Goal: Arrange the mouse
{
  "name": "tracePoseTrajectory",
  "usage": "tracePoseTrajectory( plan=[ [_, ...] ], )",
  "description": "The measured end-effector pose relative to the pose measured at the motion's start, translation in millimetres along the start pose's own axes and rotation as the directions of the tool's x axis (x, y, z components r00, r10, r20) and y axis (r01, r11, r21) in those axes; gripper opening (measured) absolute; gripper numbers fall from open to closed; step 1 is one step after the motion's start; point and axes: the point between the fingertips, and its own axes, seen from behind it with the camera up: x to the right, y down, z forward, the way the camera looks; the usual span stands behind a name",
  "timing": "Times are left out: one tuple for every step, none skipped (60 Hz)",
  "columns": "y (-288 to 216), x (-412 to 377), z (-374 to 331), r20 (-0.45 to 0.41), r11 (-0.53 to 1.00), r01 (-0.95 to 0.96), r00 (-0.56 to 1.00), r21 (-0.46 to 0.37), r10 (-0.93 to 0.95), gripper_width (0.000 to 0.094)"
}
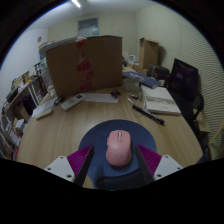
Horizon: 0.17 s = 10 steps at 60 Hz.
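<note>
Level gripper (118, 160), seemingly clamping mouse (119, 150)

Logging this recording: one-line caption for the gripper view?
Gripper holding a pale pink mouse over a round dark blue mat on a wooden desk.

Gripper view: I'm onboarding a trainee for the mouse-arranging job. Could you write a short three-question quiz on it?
1. True or false: the pale pink computer mouse lies between the gripper fingers.
2. What does the mouse rest on? A) round dark blue mouse mat B) bare wooden table C) open book
3. Fill in: beyond the mat stands a large brown ____ box.

Key: 1 true; 2 A; 3 cardboard.
</note>
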Motion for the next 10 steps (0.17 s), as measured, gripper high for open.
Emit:
tracePoseTrajectory(
  plan=[
    [0.5, -1.2, -8.2, -0.008, 1.000, -0.003, 1.000, 0.004, 0.003, 0.0838],
    [1.1, -2.7, -15.5, -0.014, 1.000, -0.007, 1.000, 0.006, 0.007, 0.0839],
    [2.0, -4.3, -23.0, -0.019, 1.000, -0.009, 1.000, 0.009, 0.009, 0.0839],
    [3.0, -6.2, -30.7, -0.024, 1.000, -0.011, 1.000, 0.011, 0.012, 0.0835],
    [4.4, -8.1, -38.5, -0.030, 1.000, -0.014, 0.999, 0.014, 0.014, 0.0837],
    [5.9, -10.0, -46.9, -0.038, 1.000, -0.017, 0.999, 0.015, 0.018, 0.0834],
    [7.4, -12.0, -55.4, -0.046, 1.000, -0.021, 0.999, 0.017, 0.021, 0.0835],
    [9.4, -13.6, -64.2, -0.055, 1.000, -0.025, 0.998, 0.017, 0.026, 0.0837],
    [11.5, -15.5, -73.0, -0.063, 0.999, -0.029, 0.998, 0.019, 0.030, 0.0838],
    [14.0, -16.5, -77.7, -0.070, 0.999, -0.035, 0.997, 0.020, 0.036, 0.0838]
  ],
)
